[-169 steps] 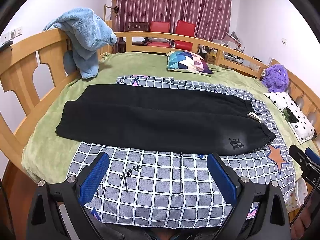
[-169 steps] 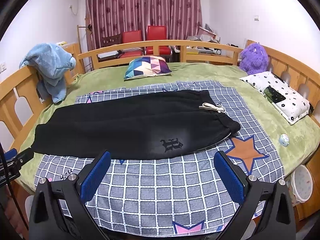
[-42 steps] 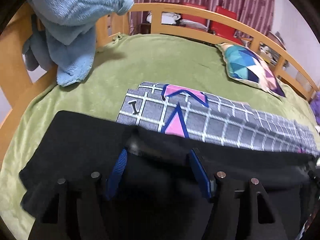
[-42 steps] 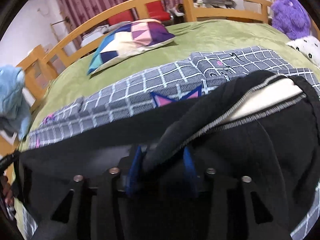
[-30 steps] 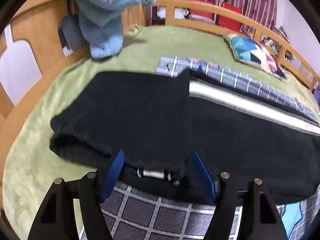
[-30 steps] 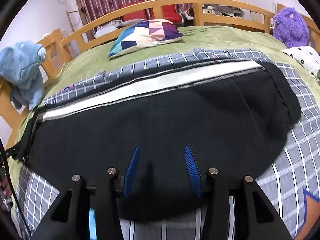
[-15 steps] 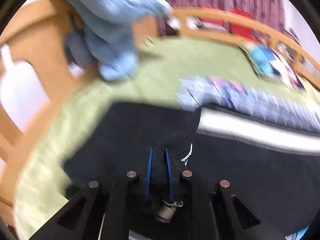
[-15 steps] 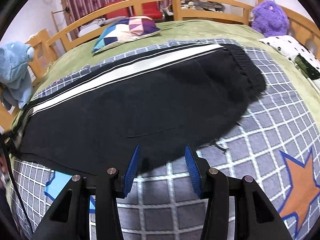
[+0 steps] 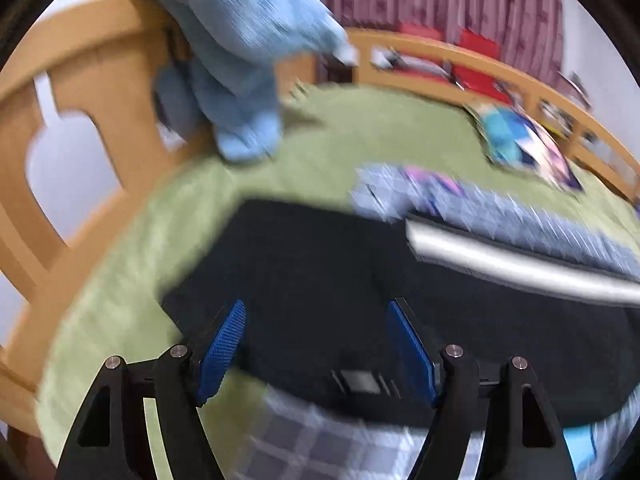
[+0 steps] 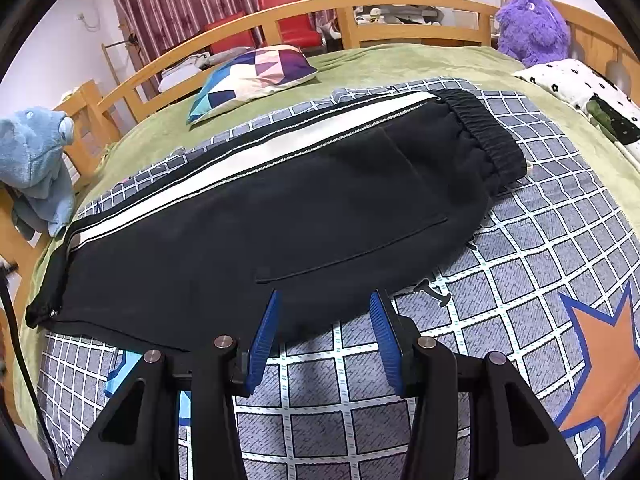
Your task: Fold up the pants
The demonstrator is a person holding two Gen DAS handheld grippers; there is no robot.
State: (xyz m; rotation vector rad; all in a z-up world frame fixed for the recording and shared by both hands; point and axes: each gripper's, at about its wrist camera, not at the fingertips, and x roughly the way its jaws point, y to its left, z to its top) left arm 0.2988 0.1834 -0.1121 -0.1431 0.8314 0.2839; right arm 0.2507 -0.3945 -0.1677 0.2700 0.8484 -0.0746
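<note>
The black pants (image 10: 280,216) lie folded lengthwise on the checked sheet (image 10: 540,280), one leg over the other, with a white side stripe (image 10: 256,160) along the far edge and the waistband (image 10: 484,136) at the right. My right gripper (image 10: 324,332) is open and empty, just off the pants' near edge. In the blurred left wrist view the pants' cuff end (image 9: 320,272) lies ahead, and my left gripper (image 9: 316,344) is open over it, holding nothing.
A wooden rail (image 10: 400,4) rings the green bed (image 10: 400,64). A blue plush blanket (image 9: 236,52) hangs on the left rail. A patterned cushion (image 10: 252,72), a purple plush toy (image 10: 532,28) and a dotted pillow (image 10: 580,84) lie at the far and right sides.
My left gripper has opened and let go of the pants' cuff end. My right gripper stays open and has drawn back slightly from the pants' near edge.
</note>
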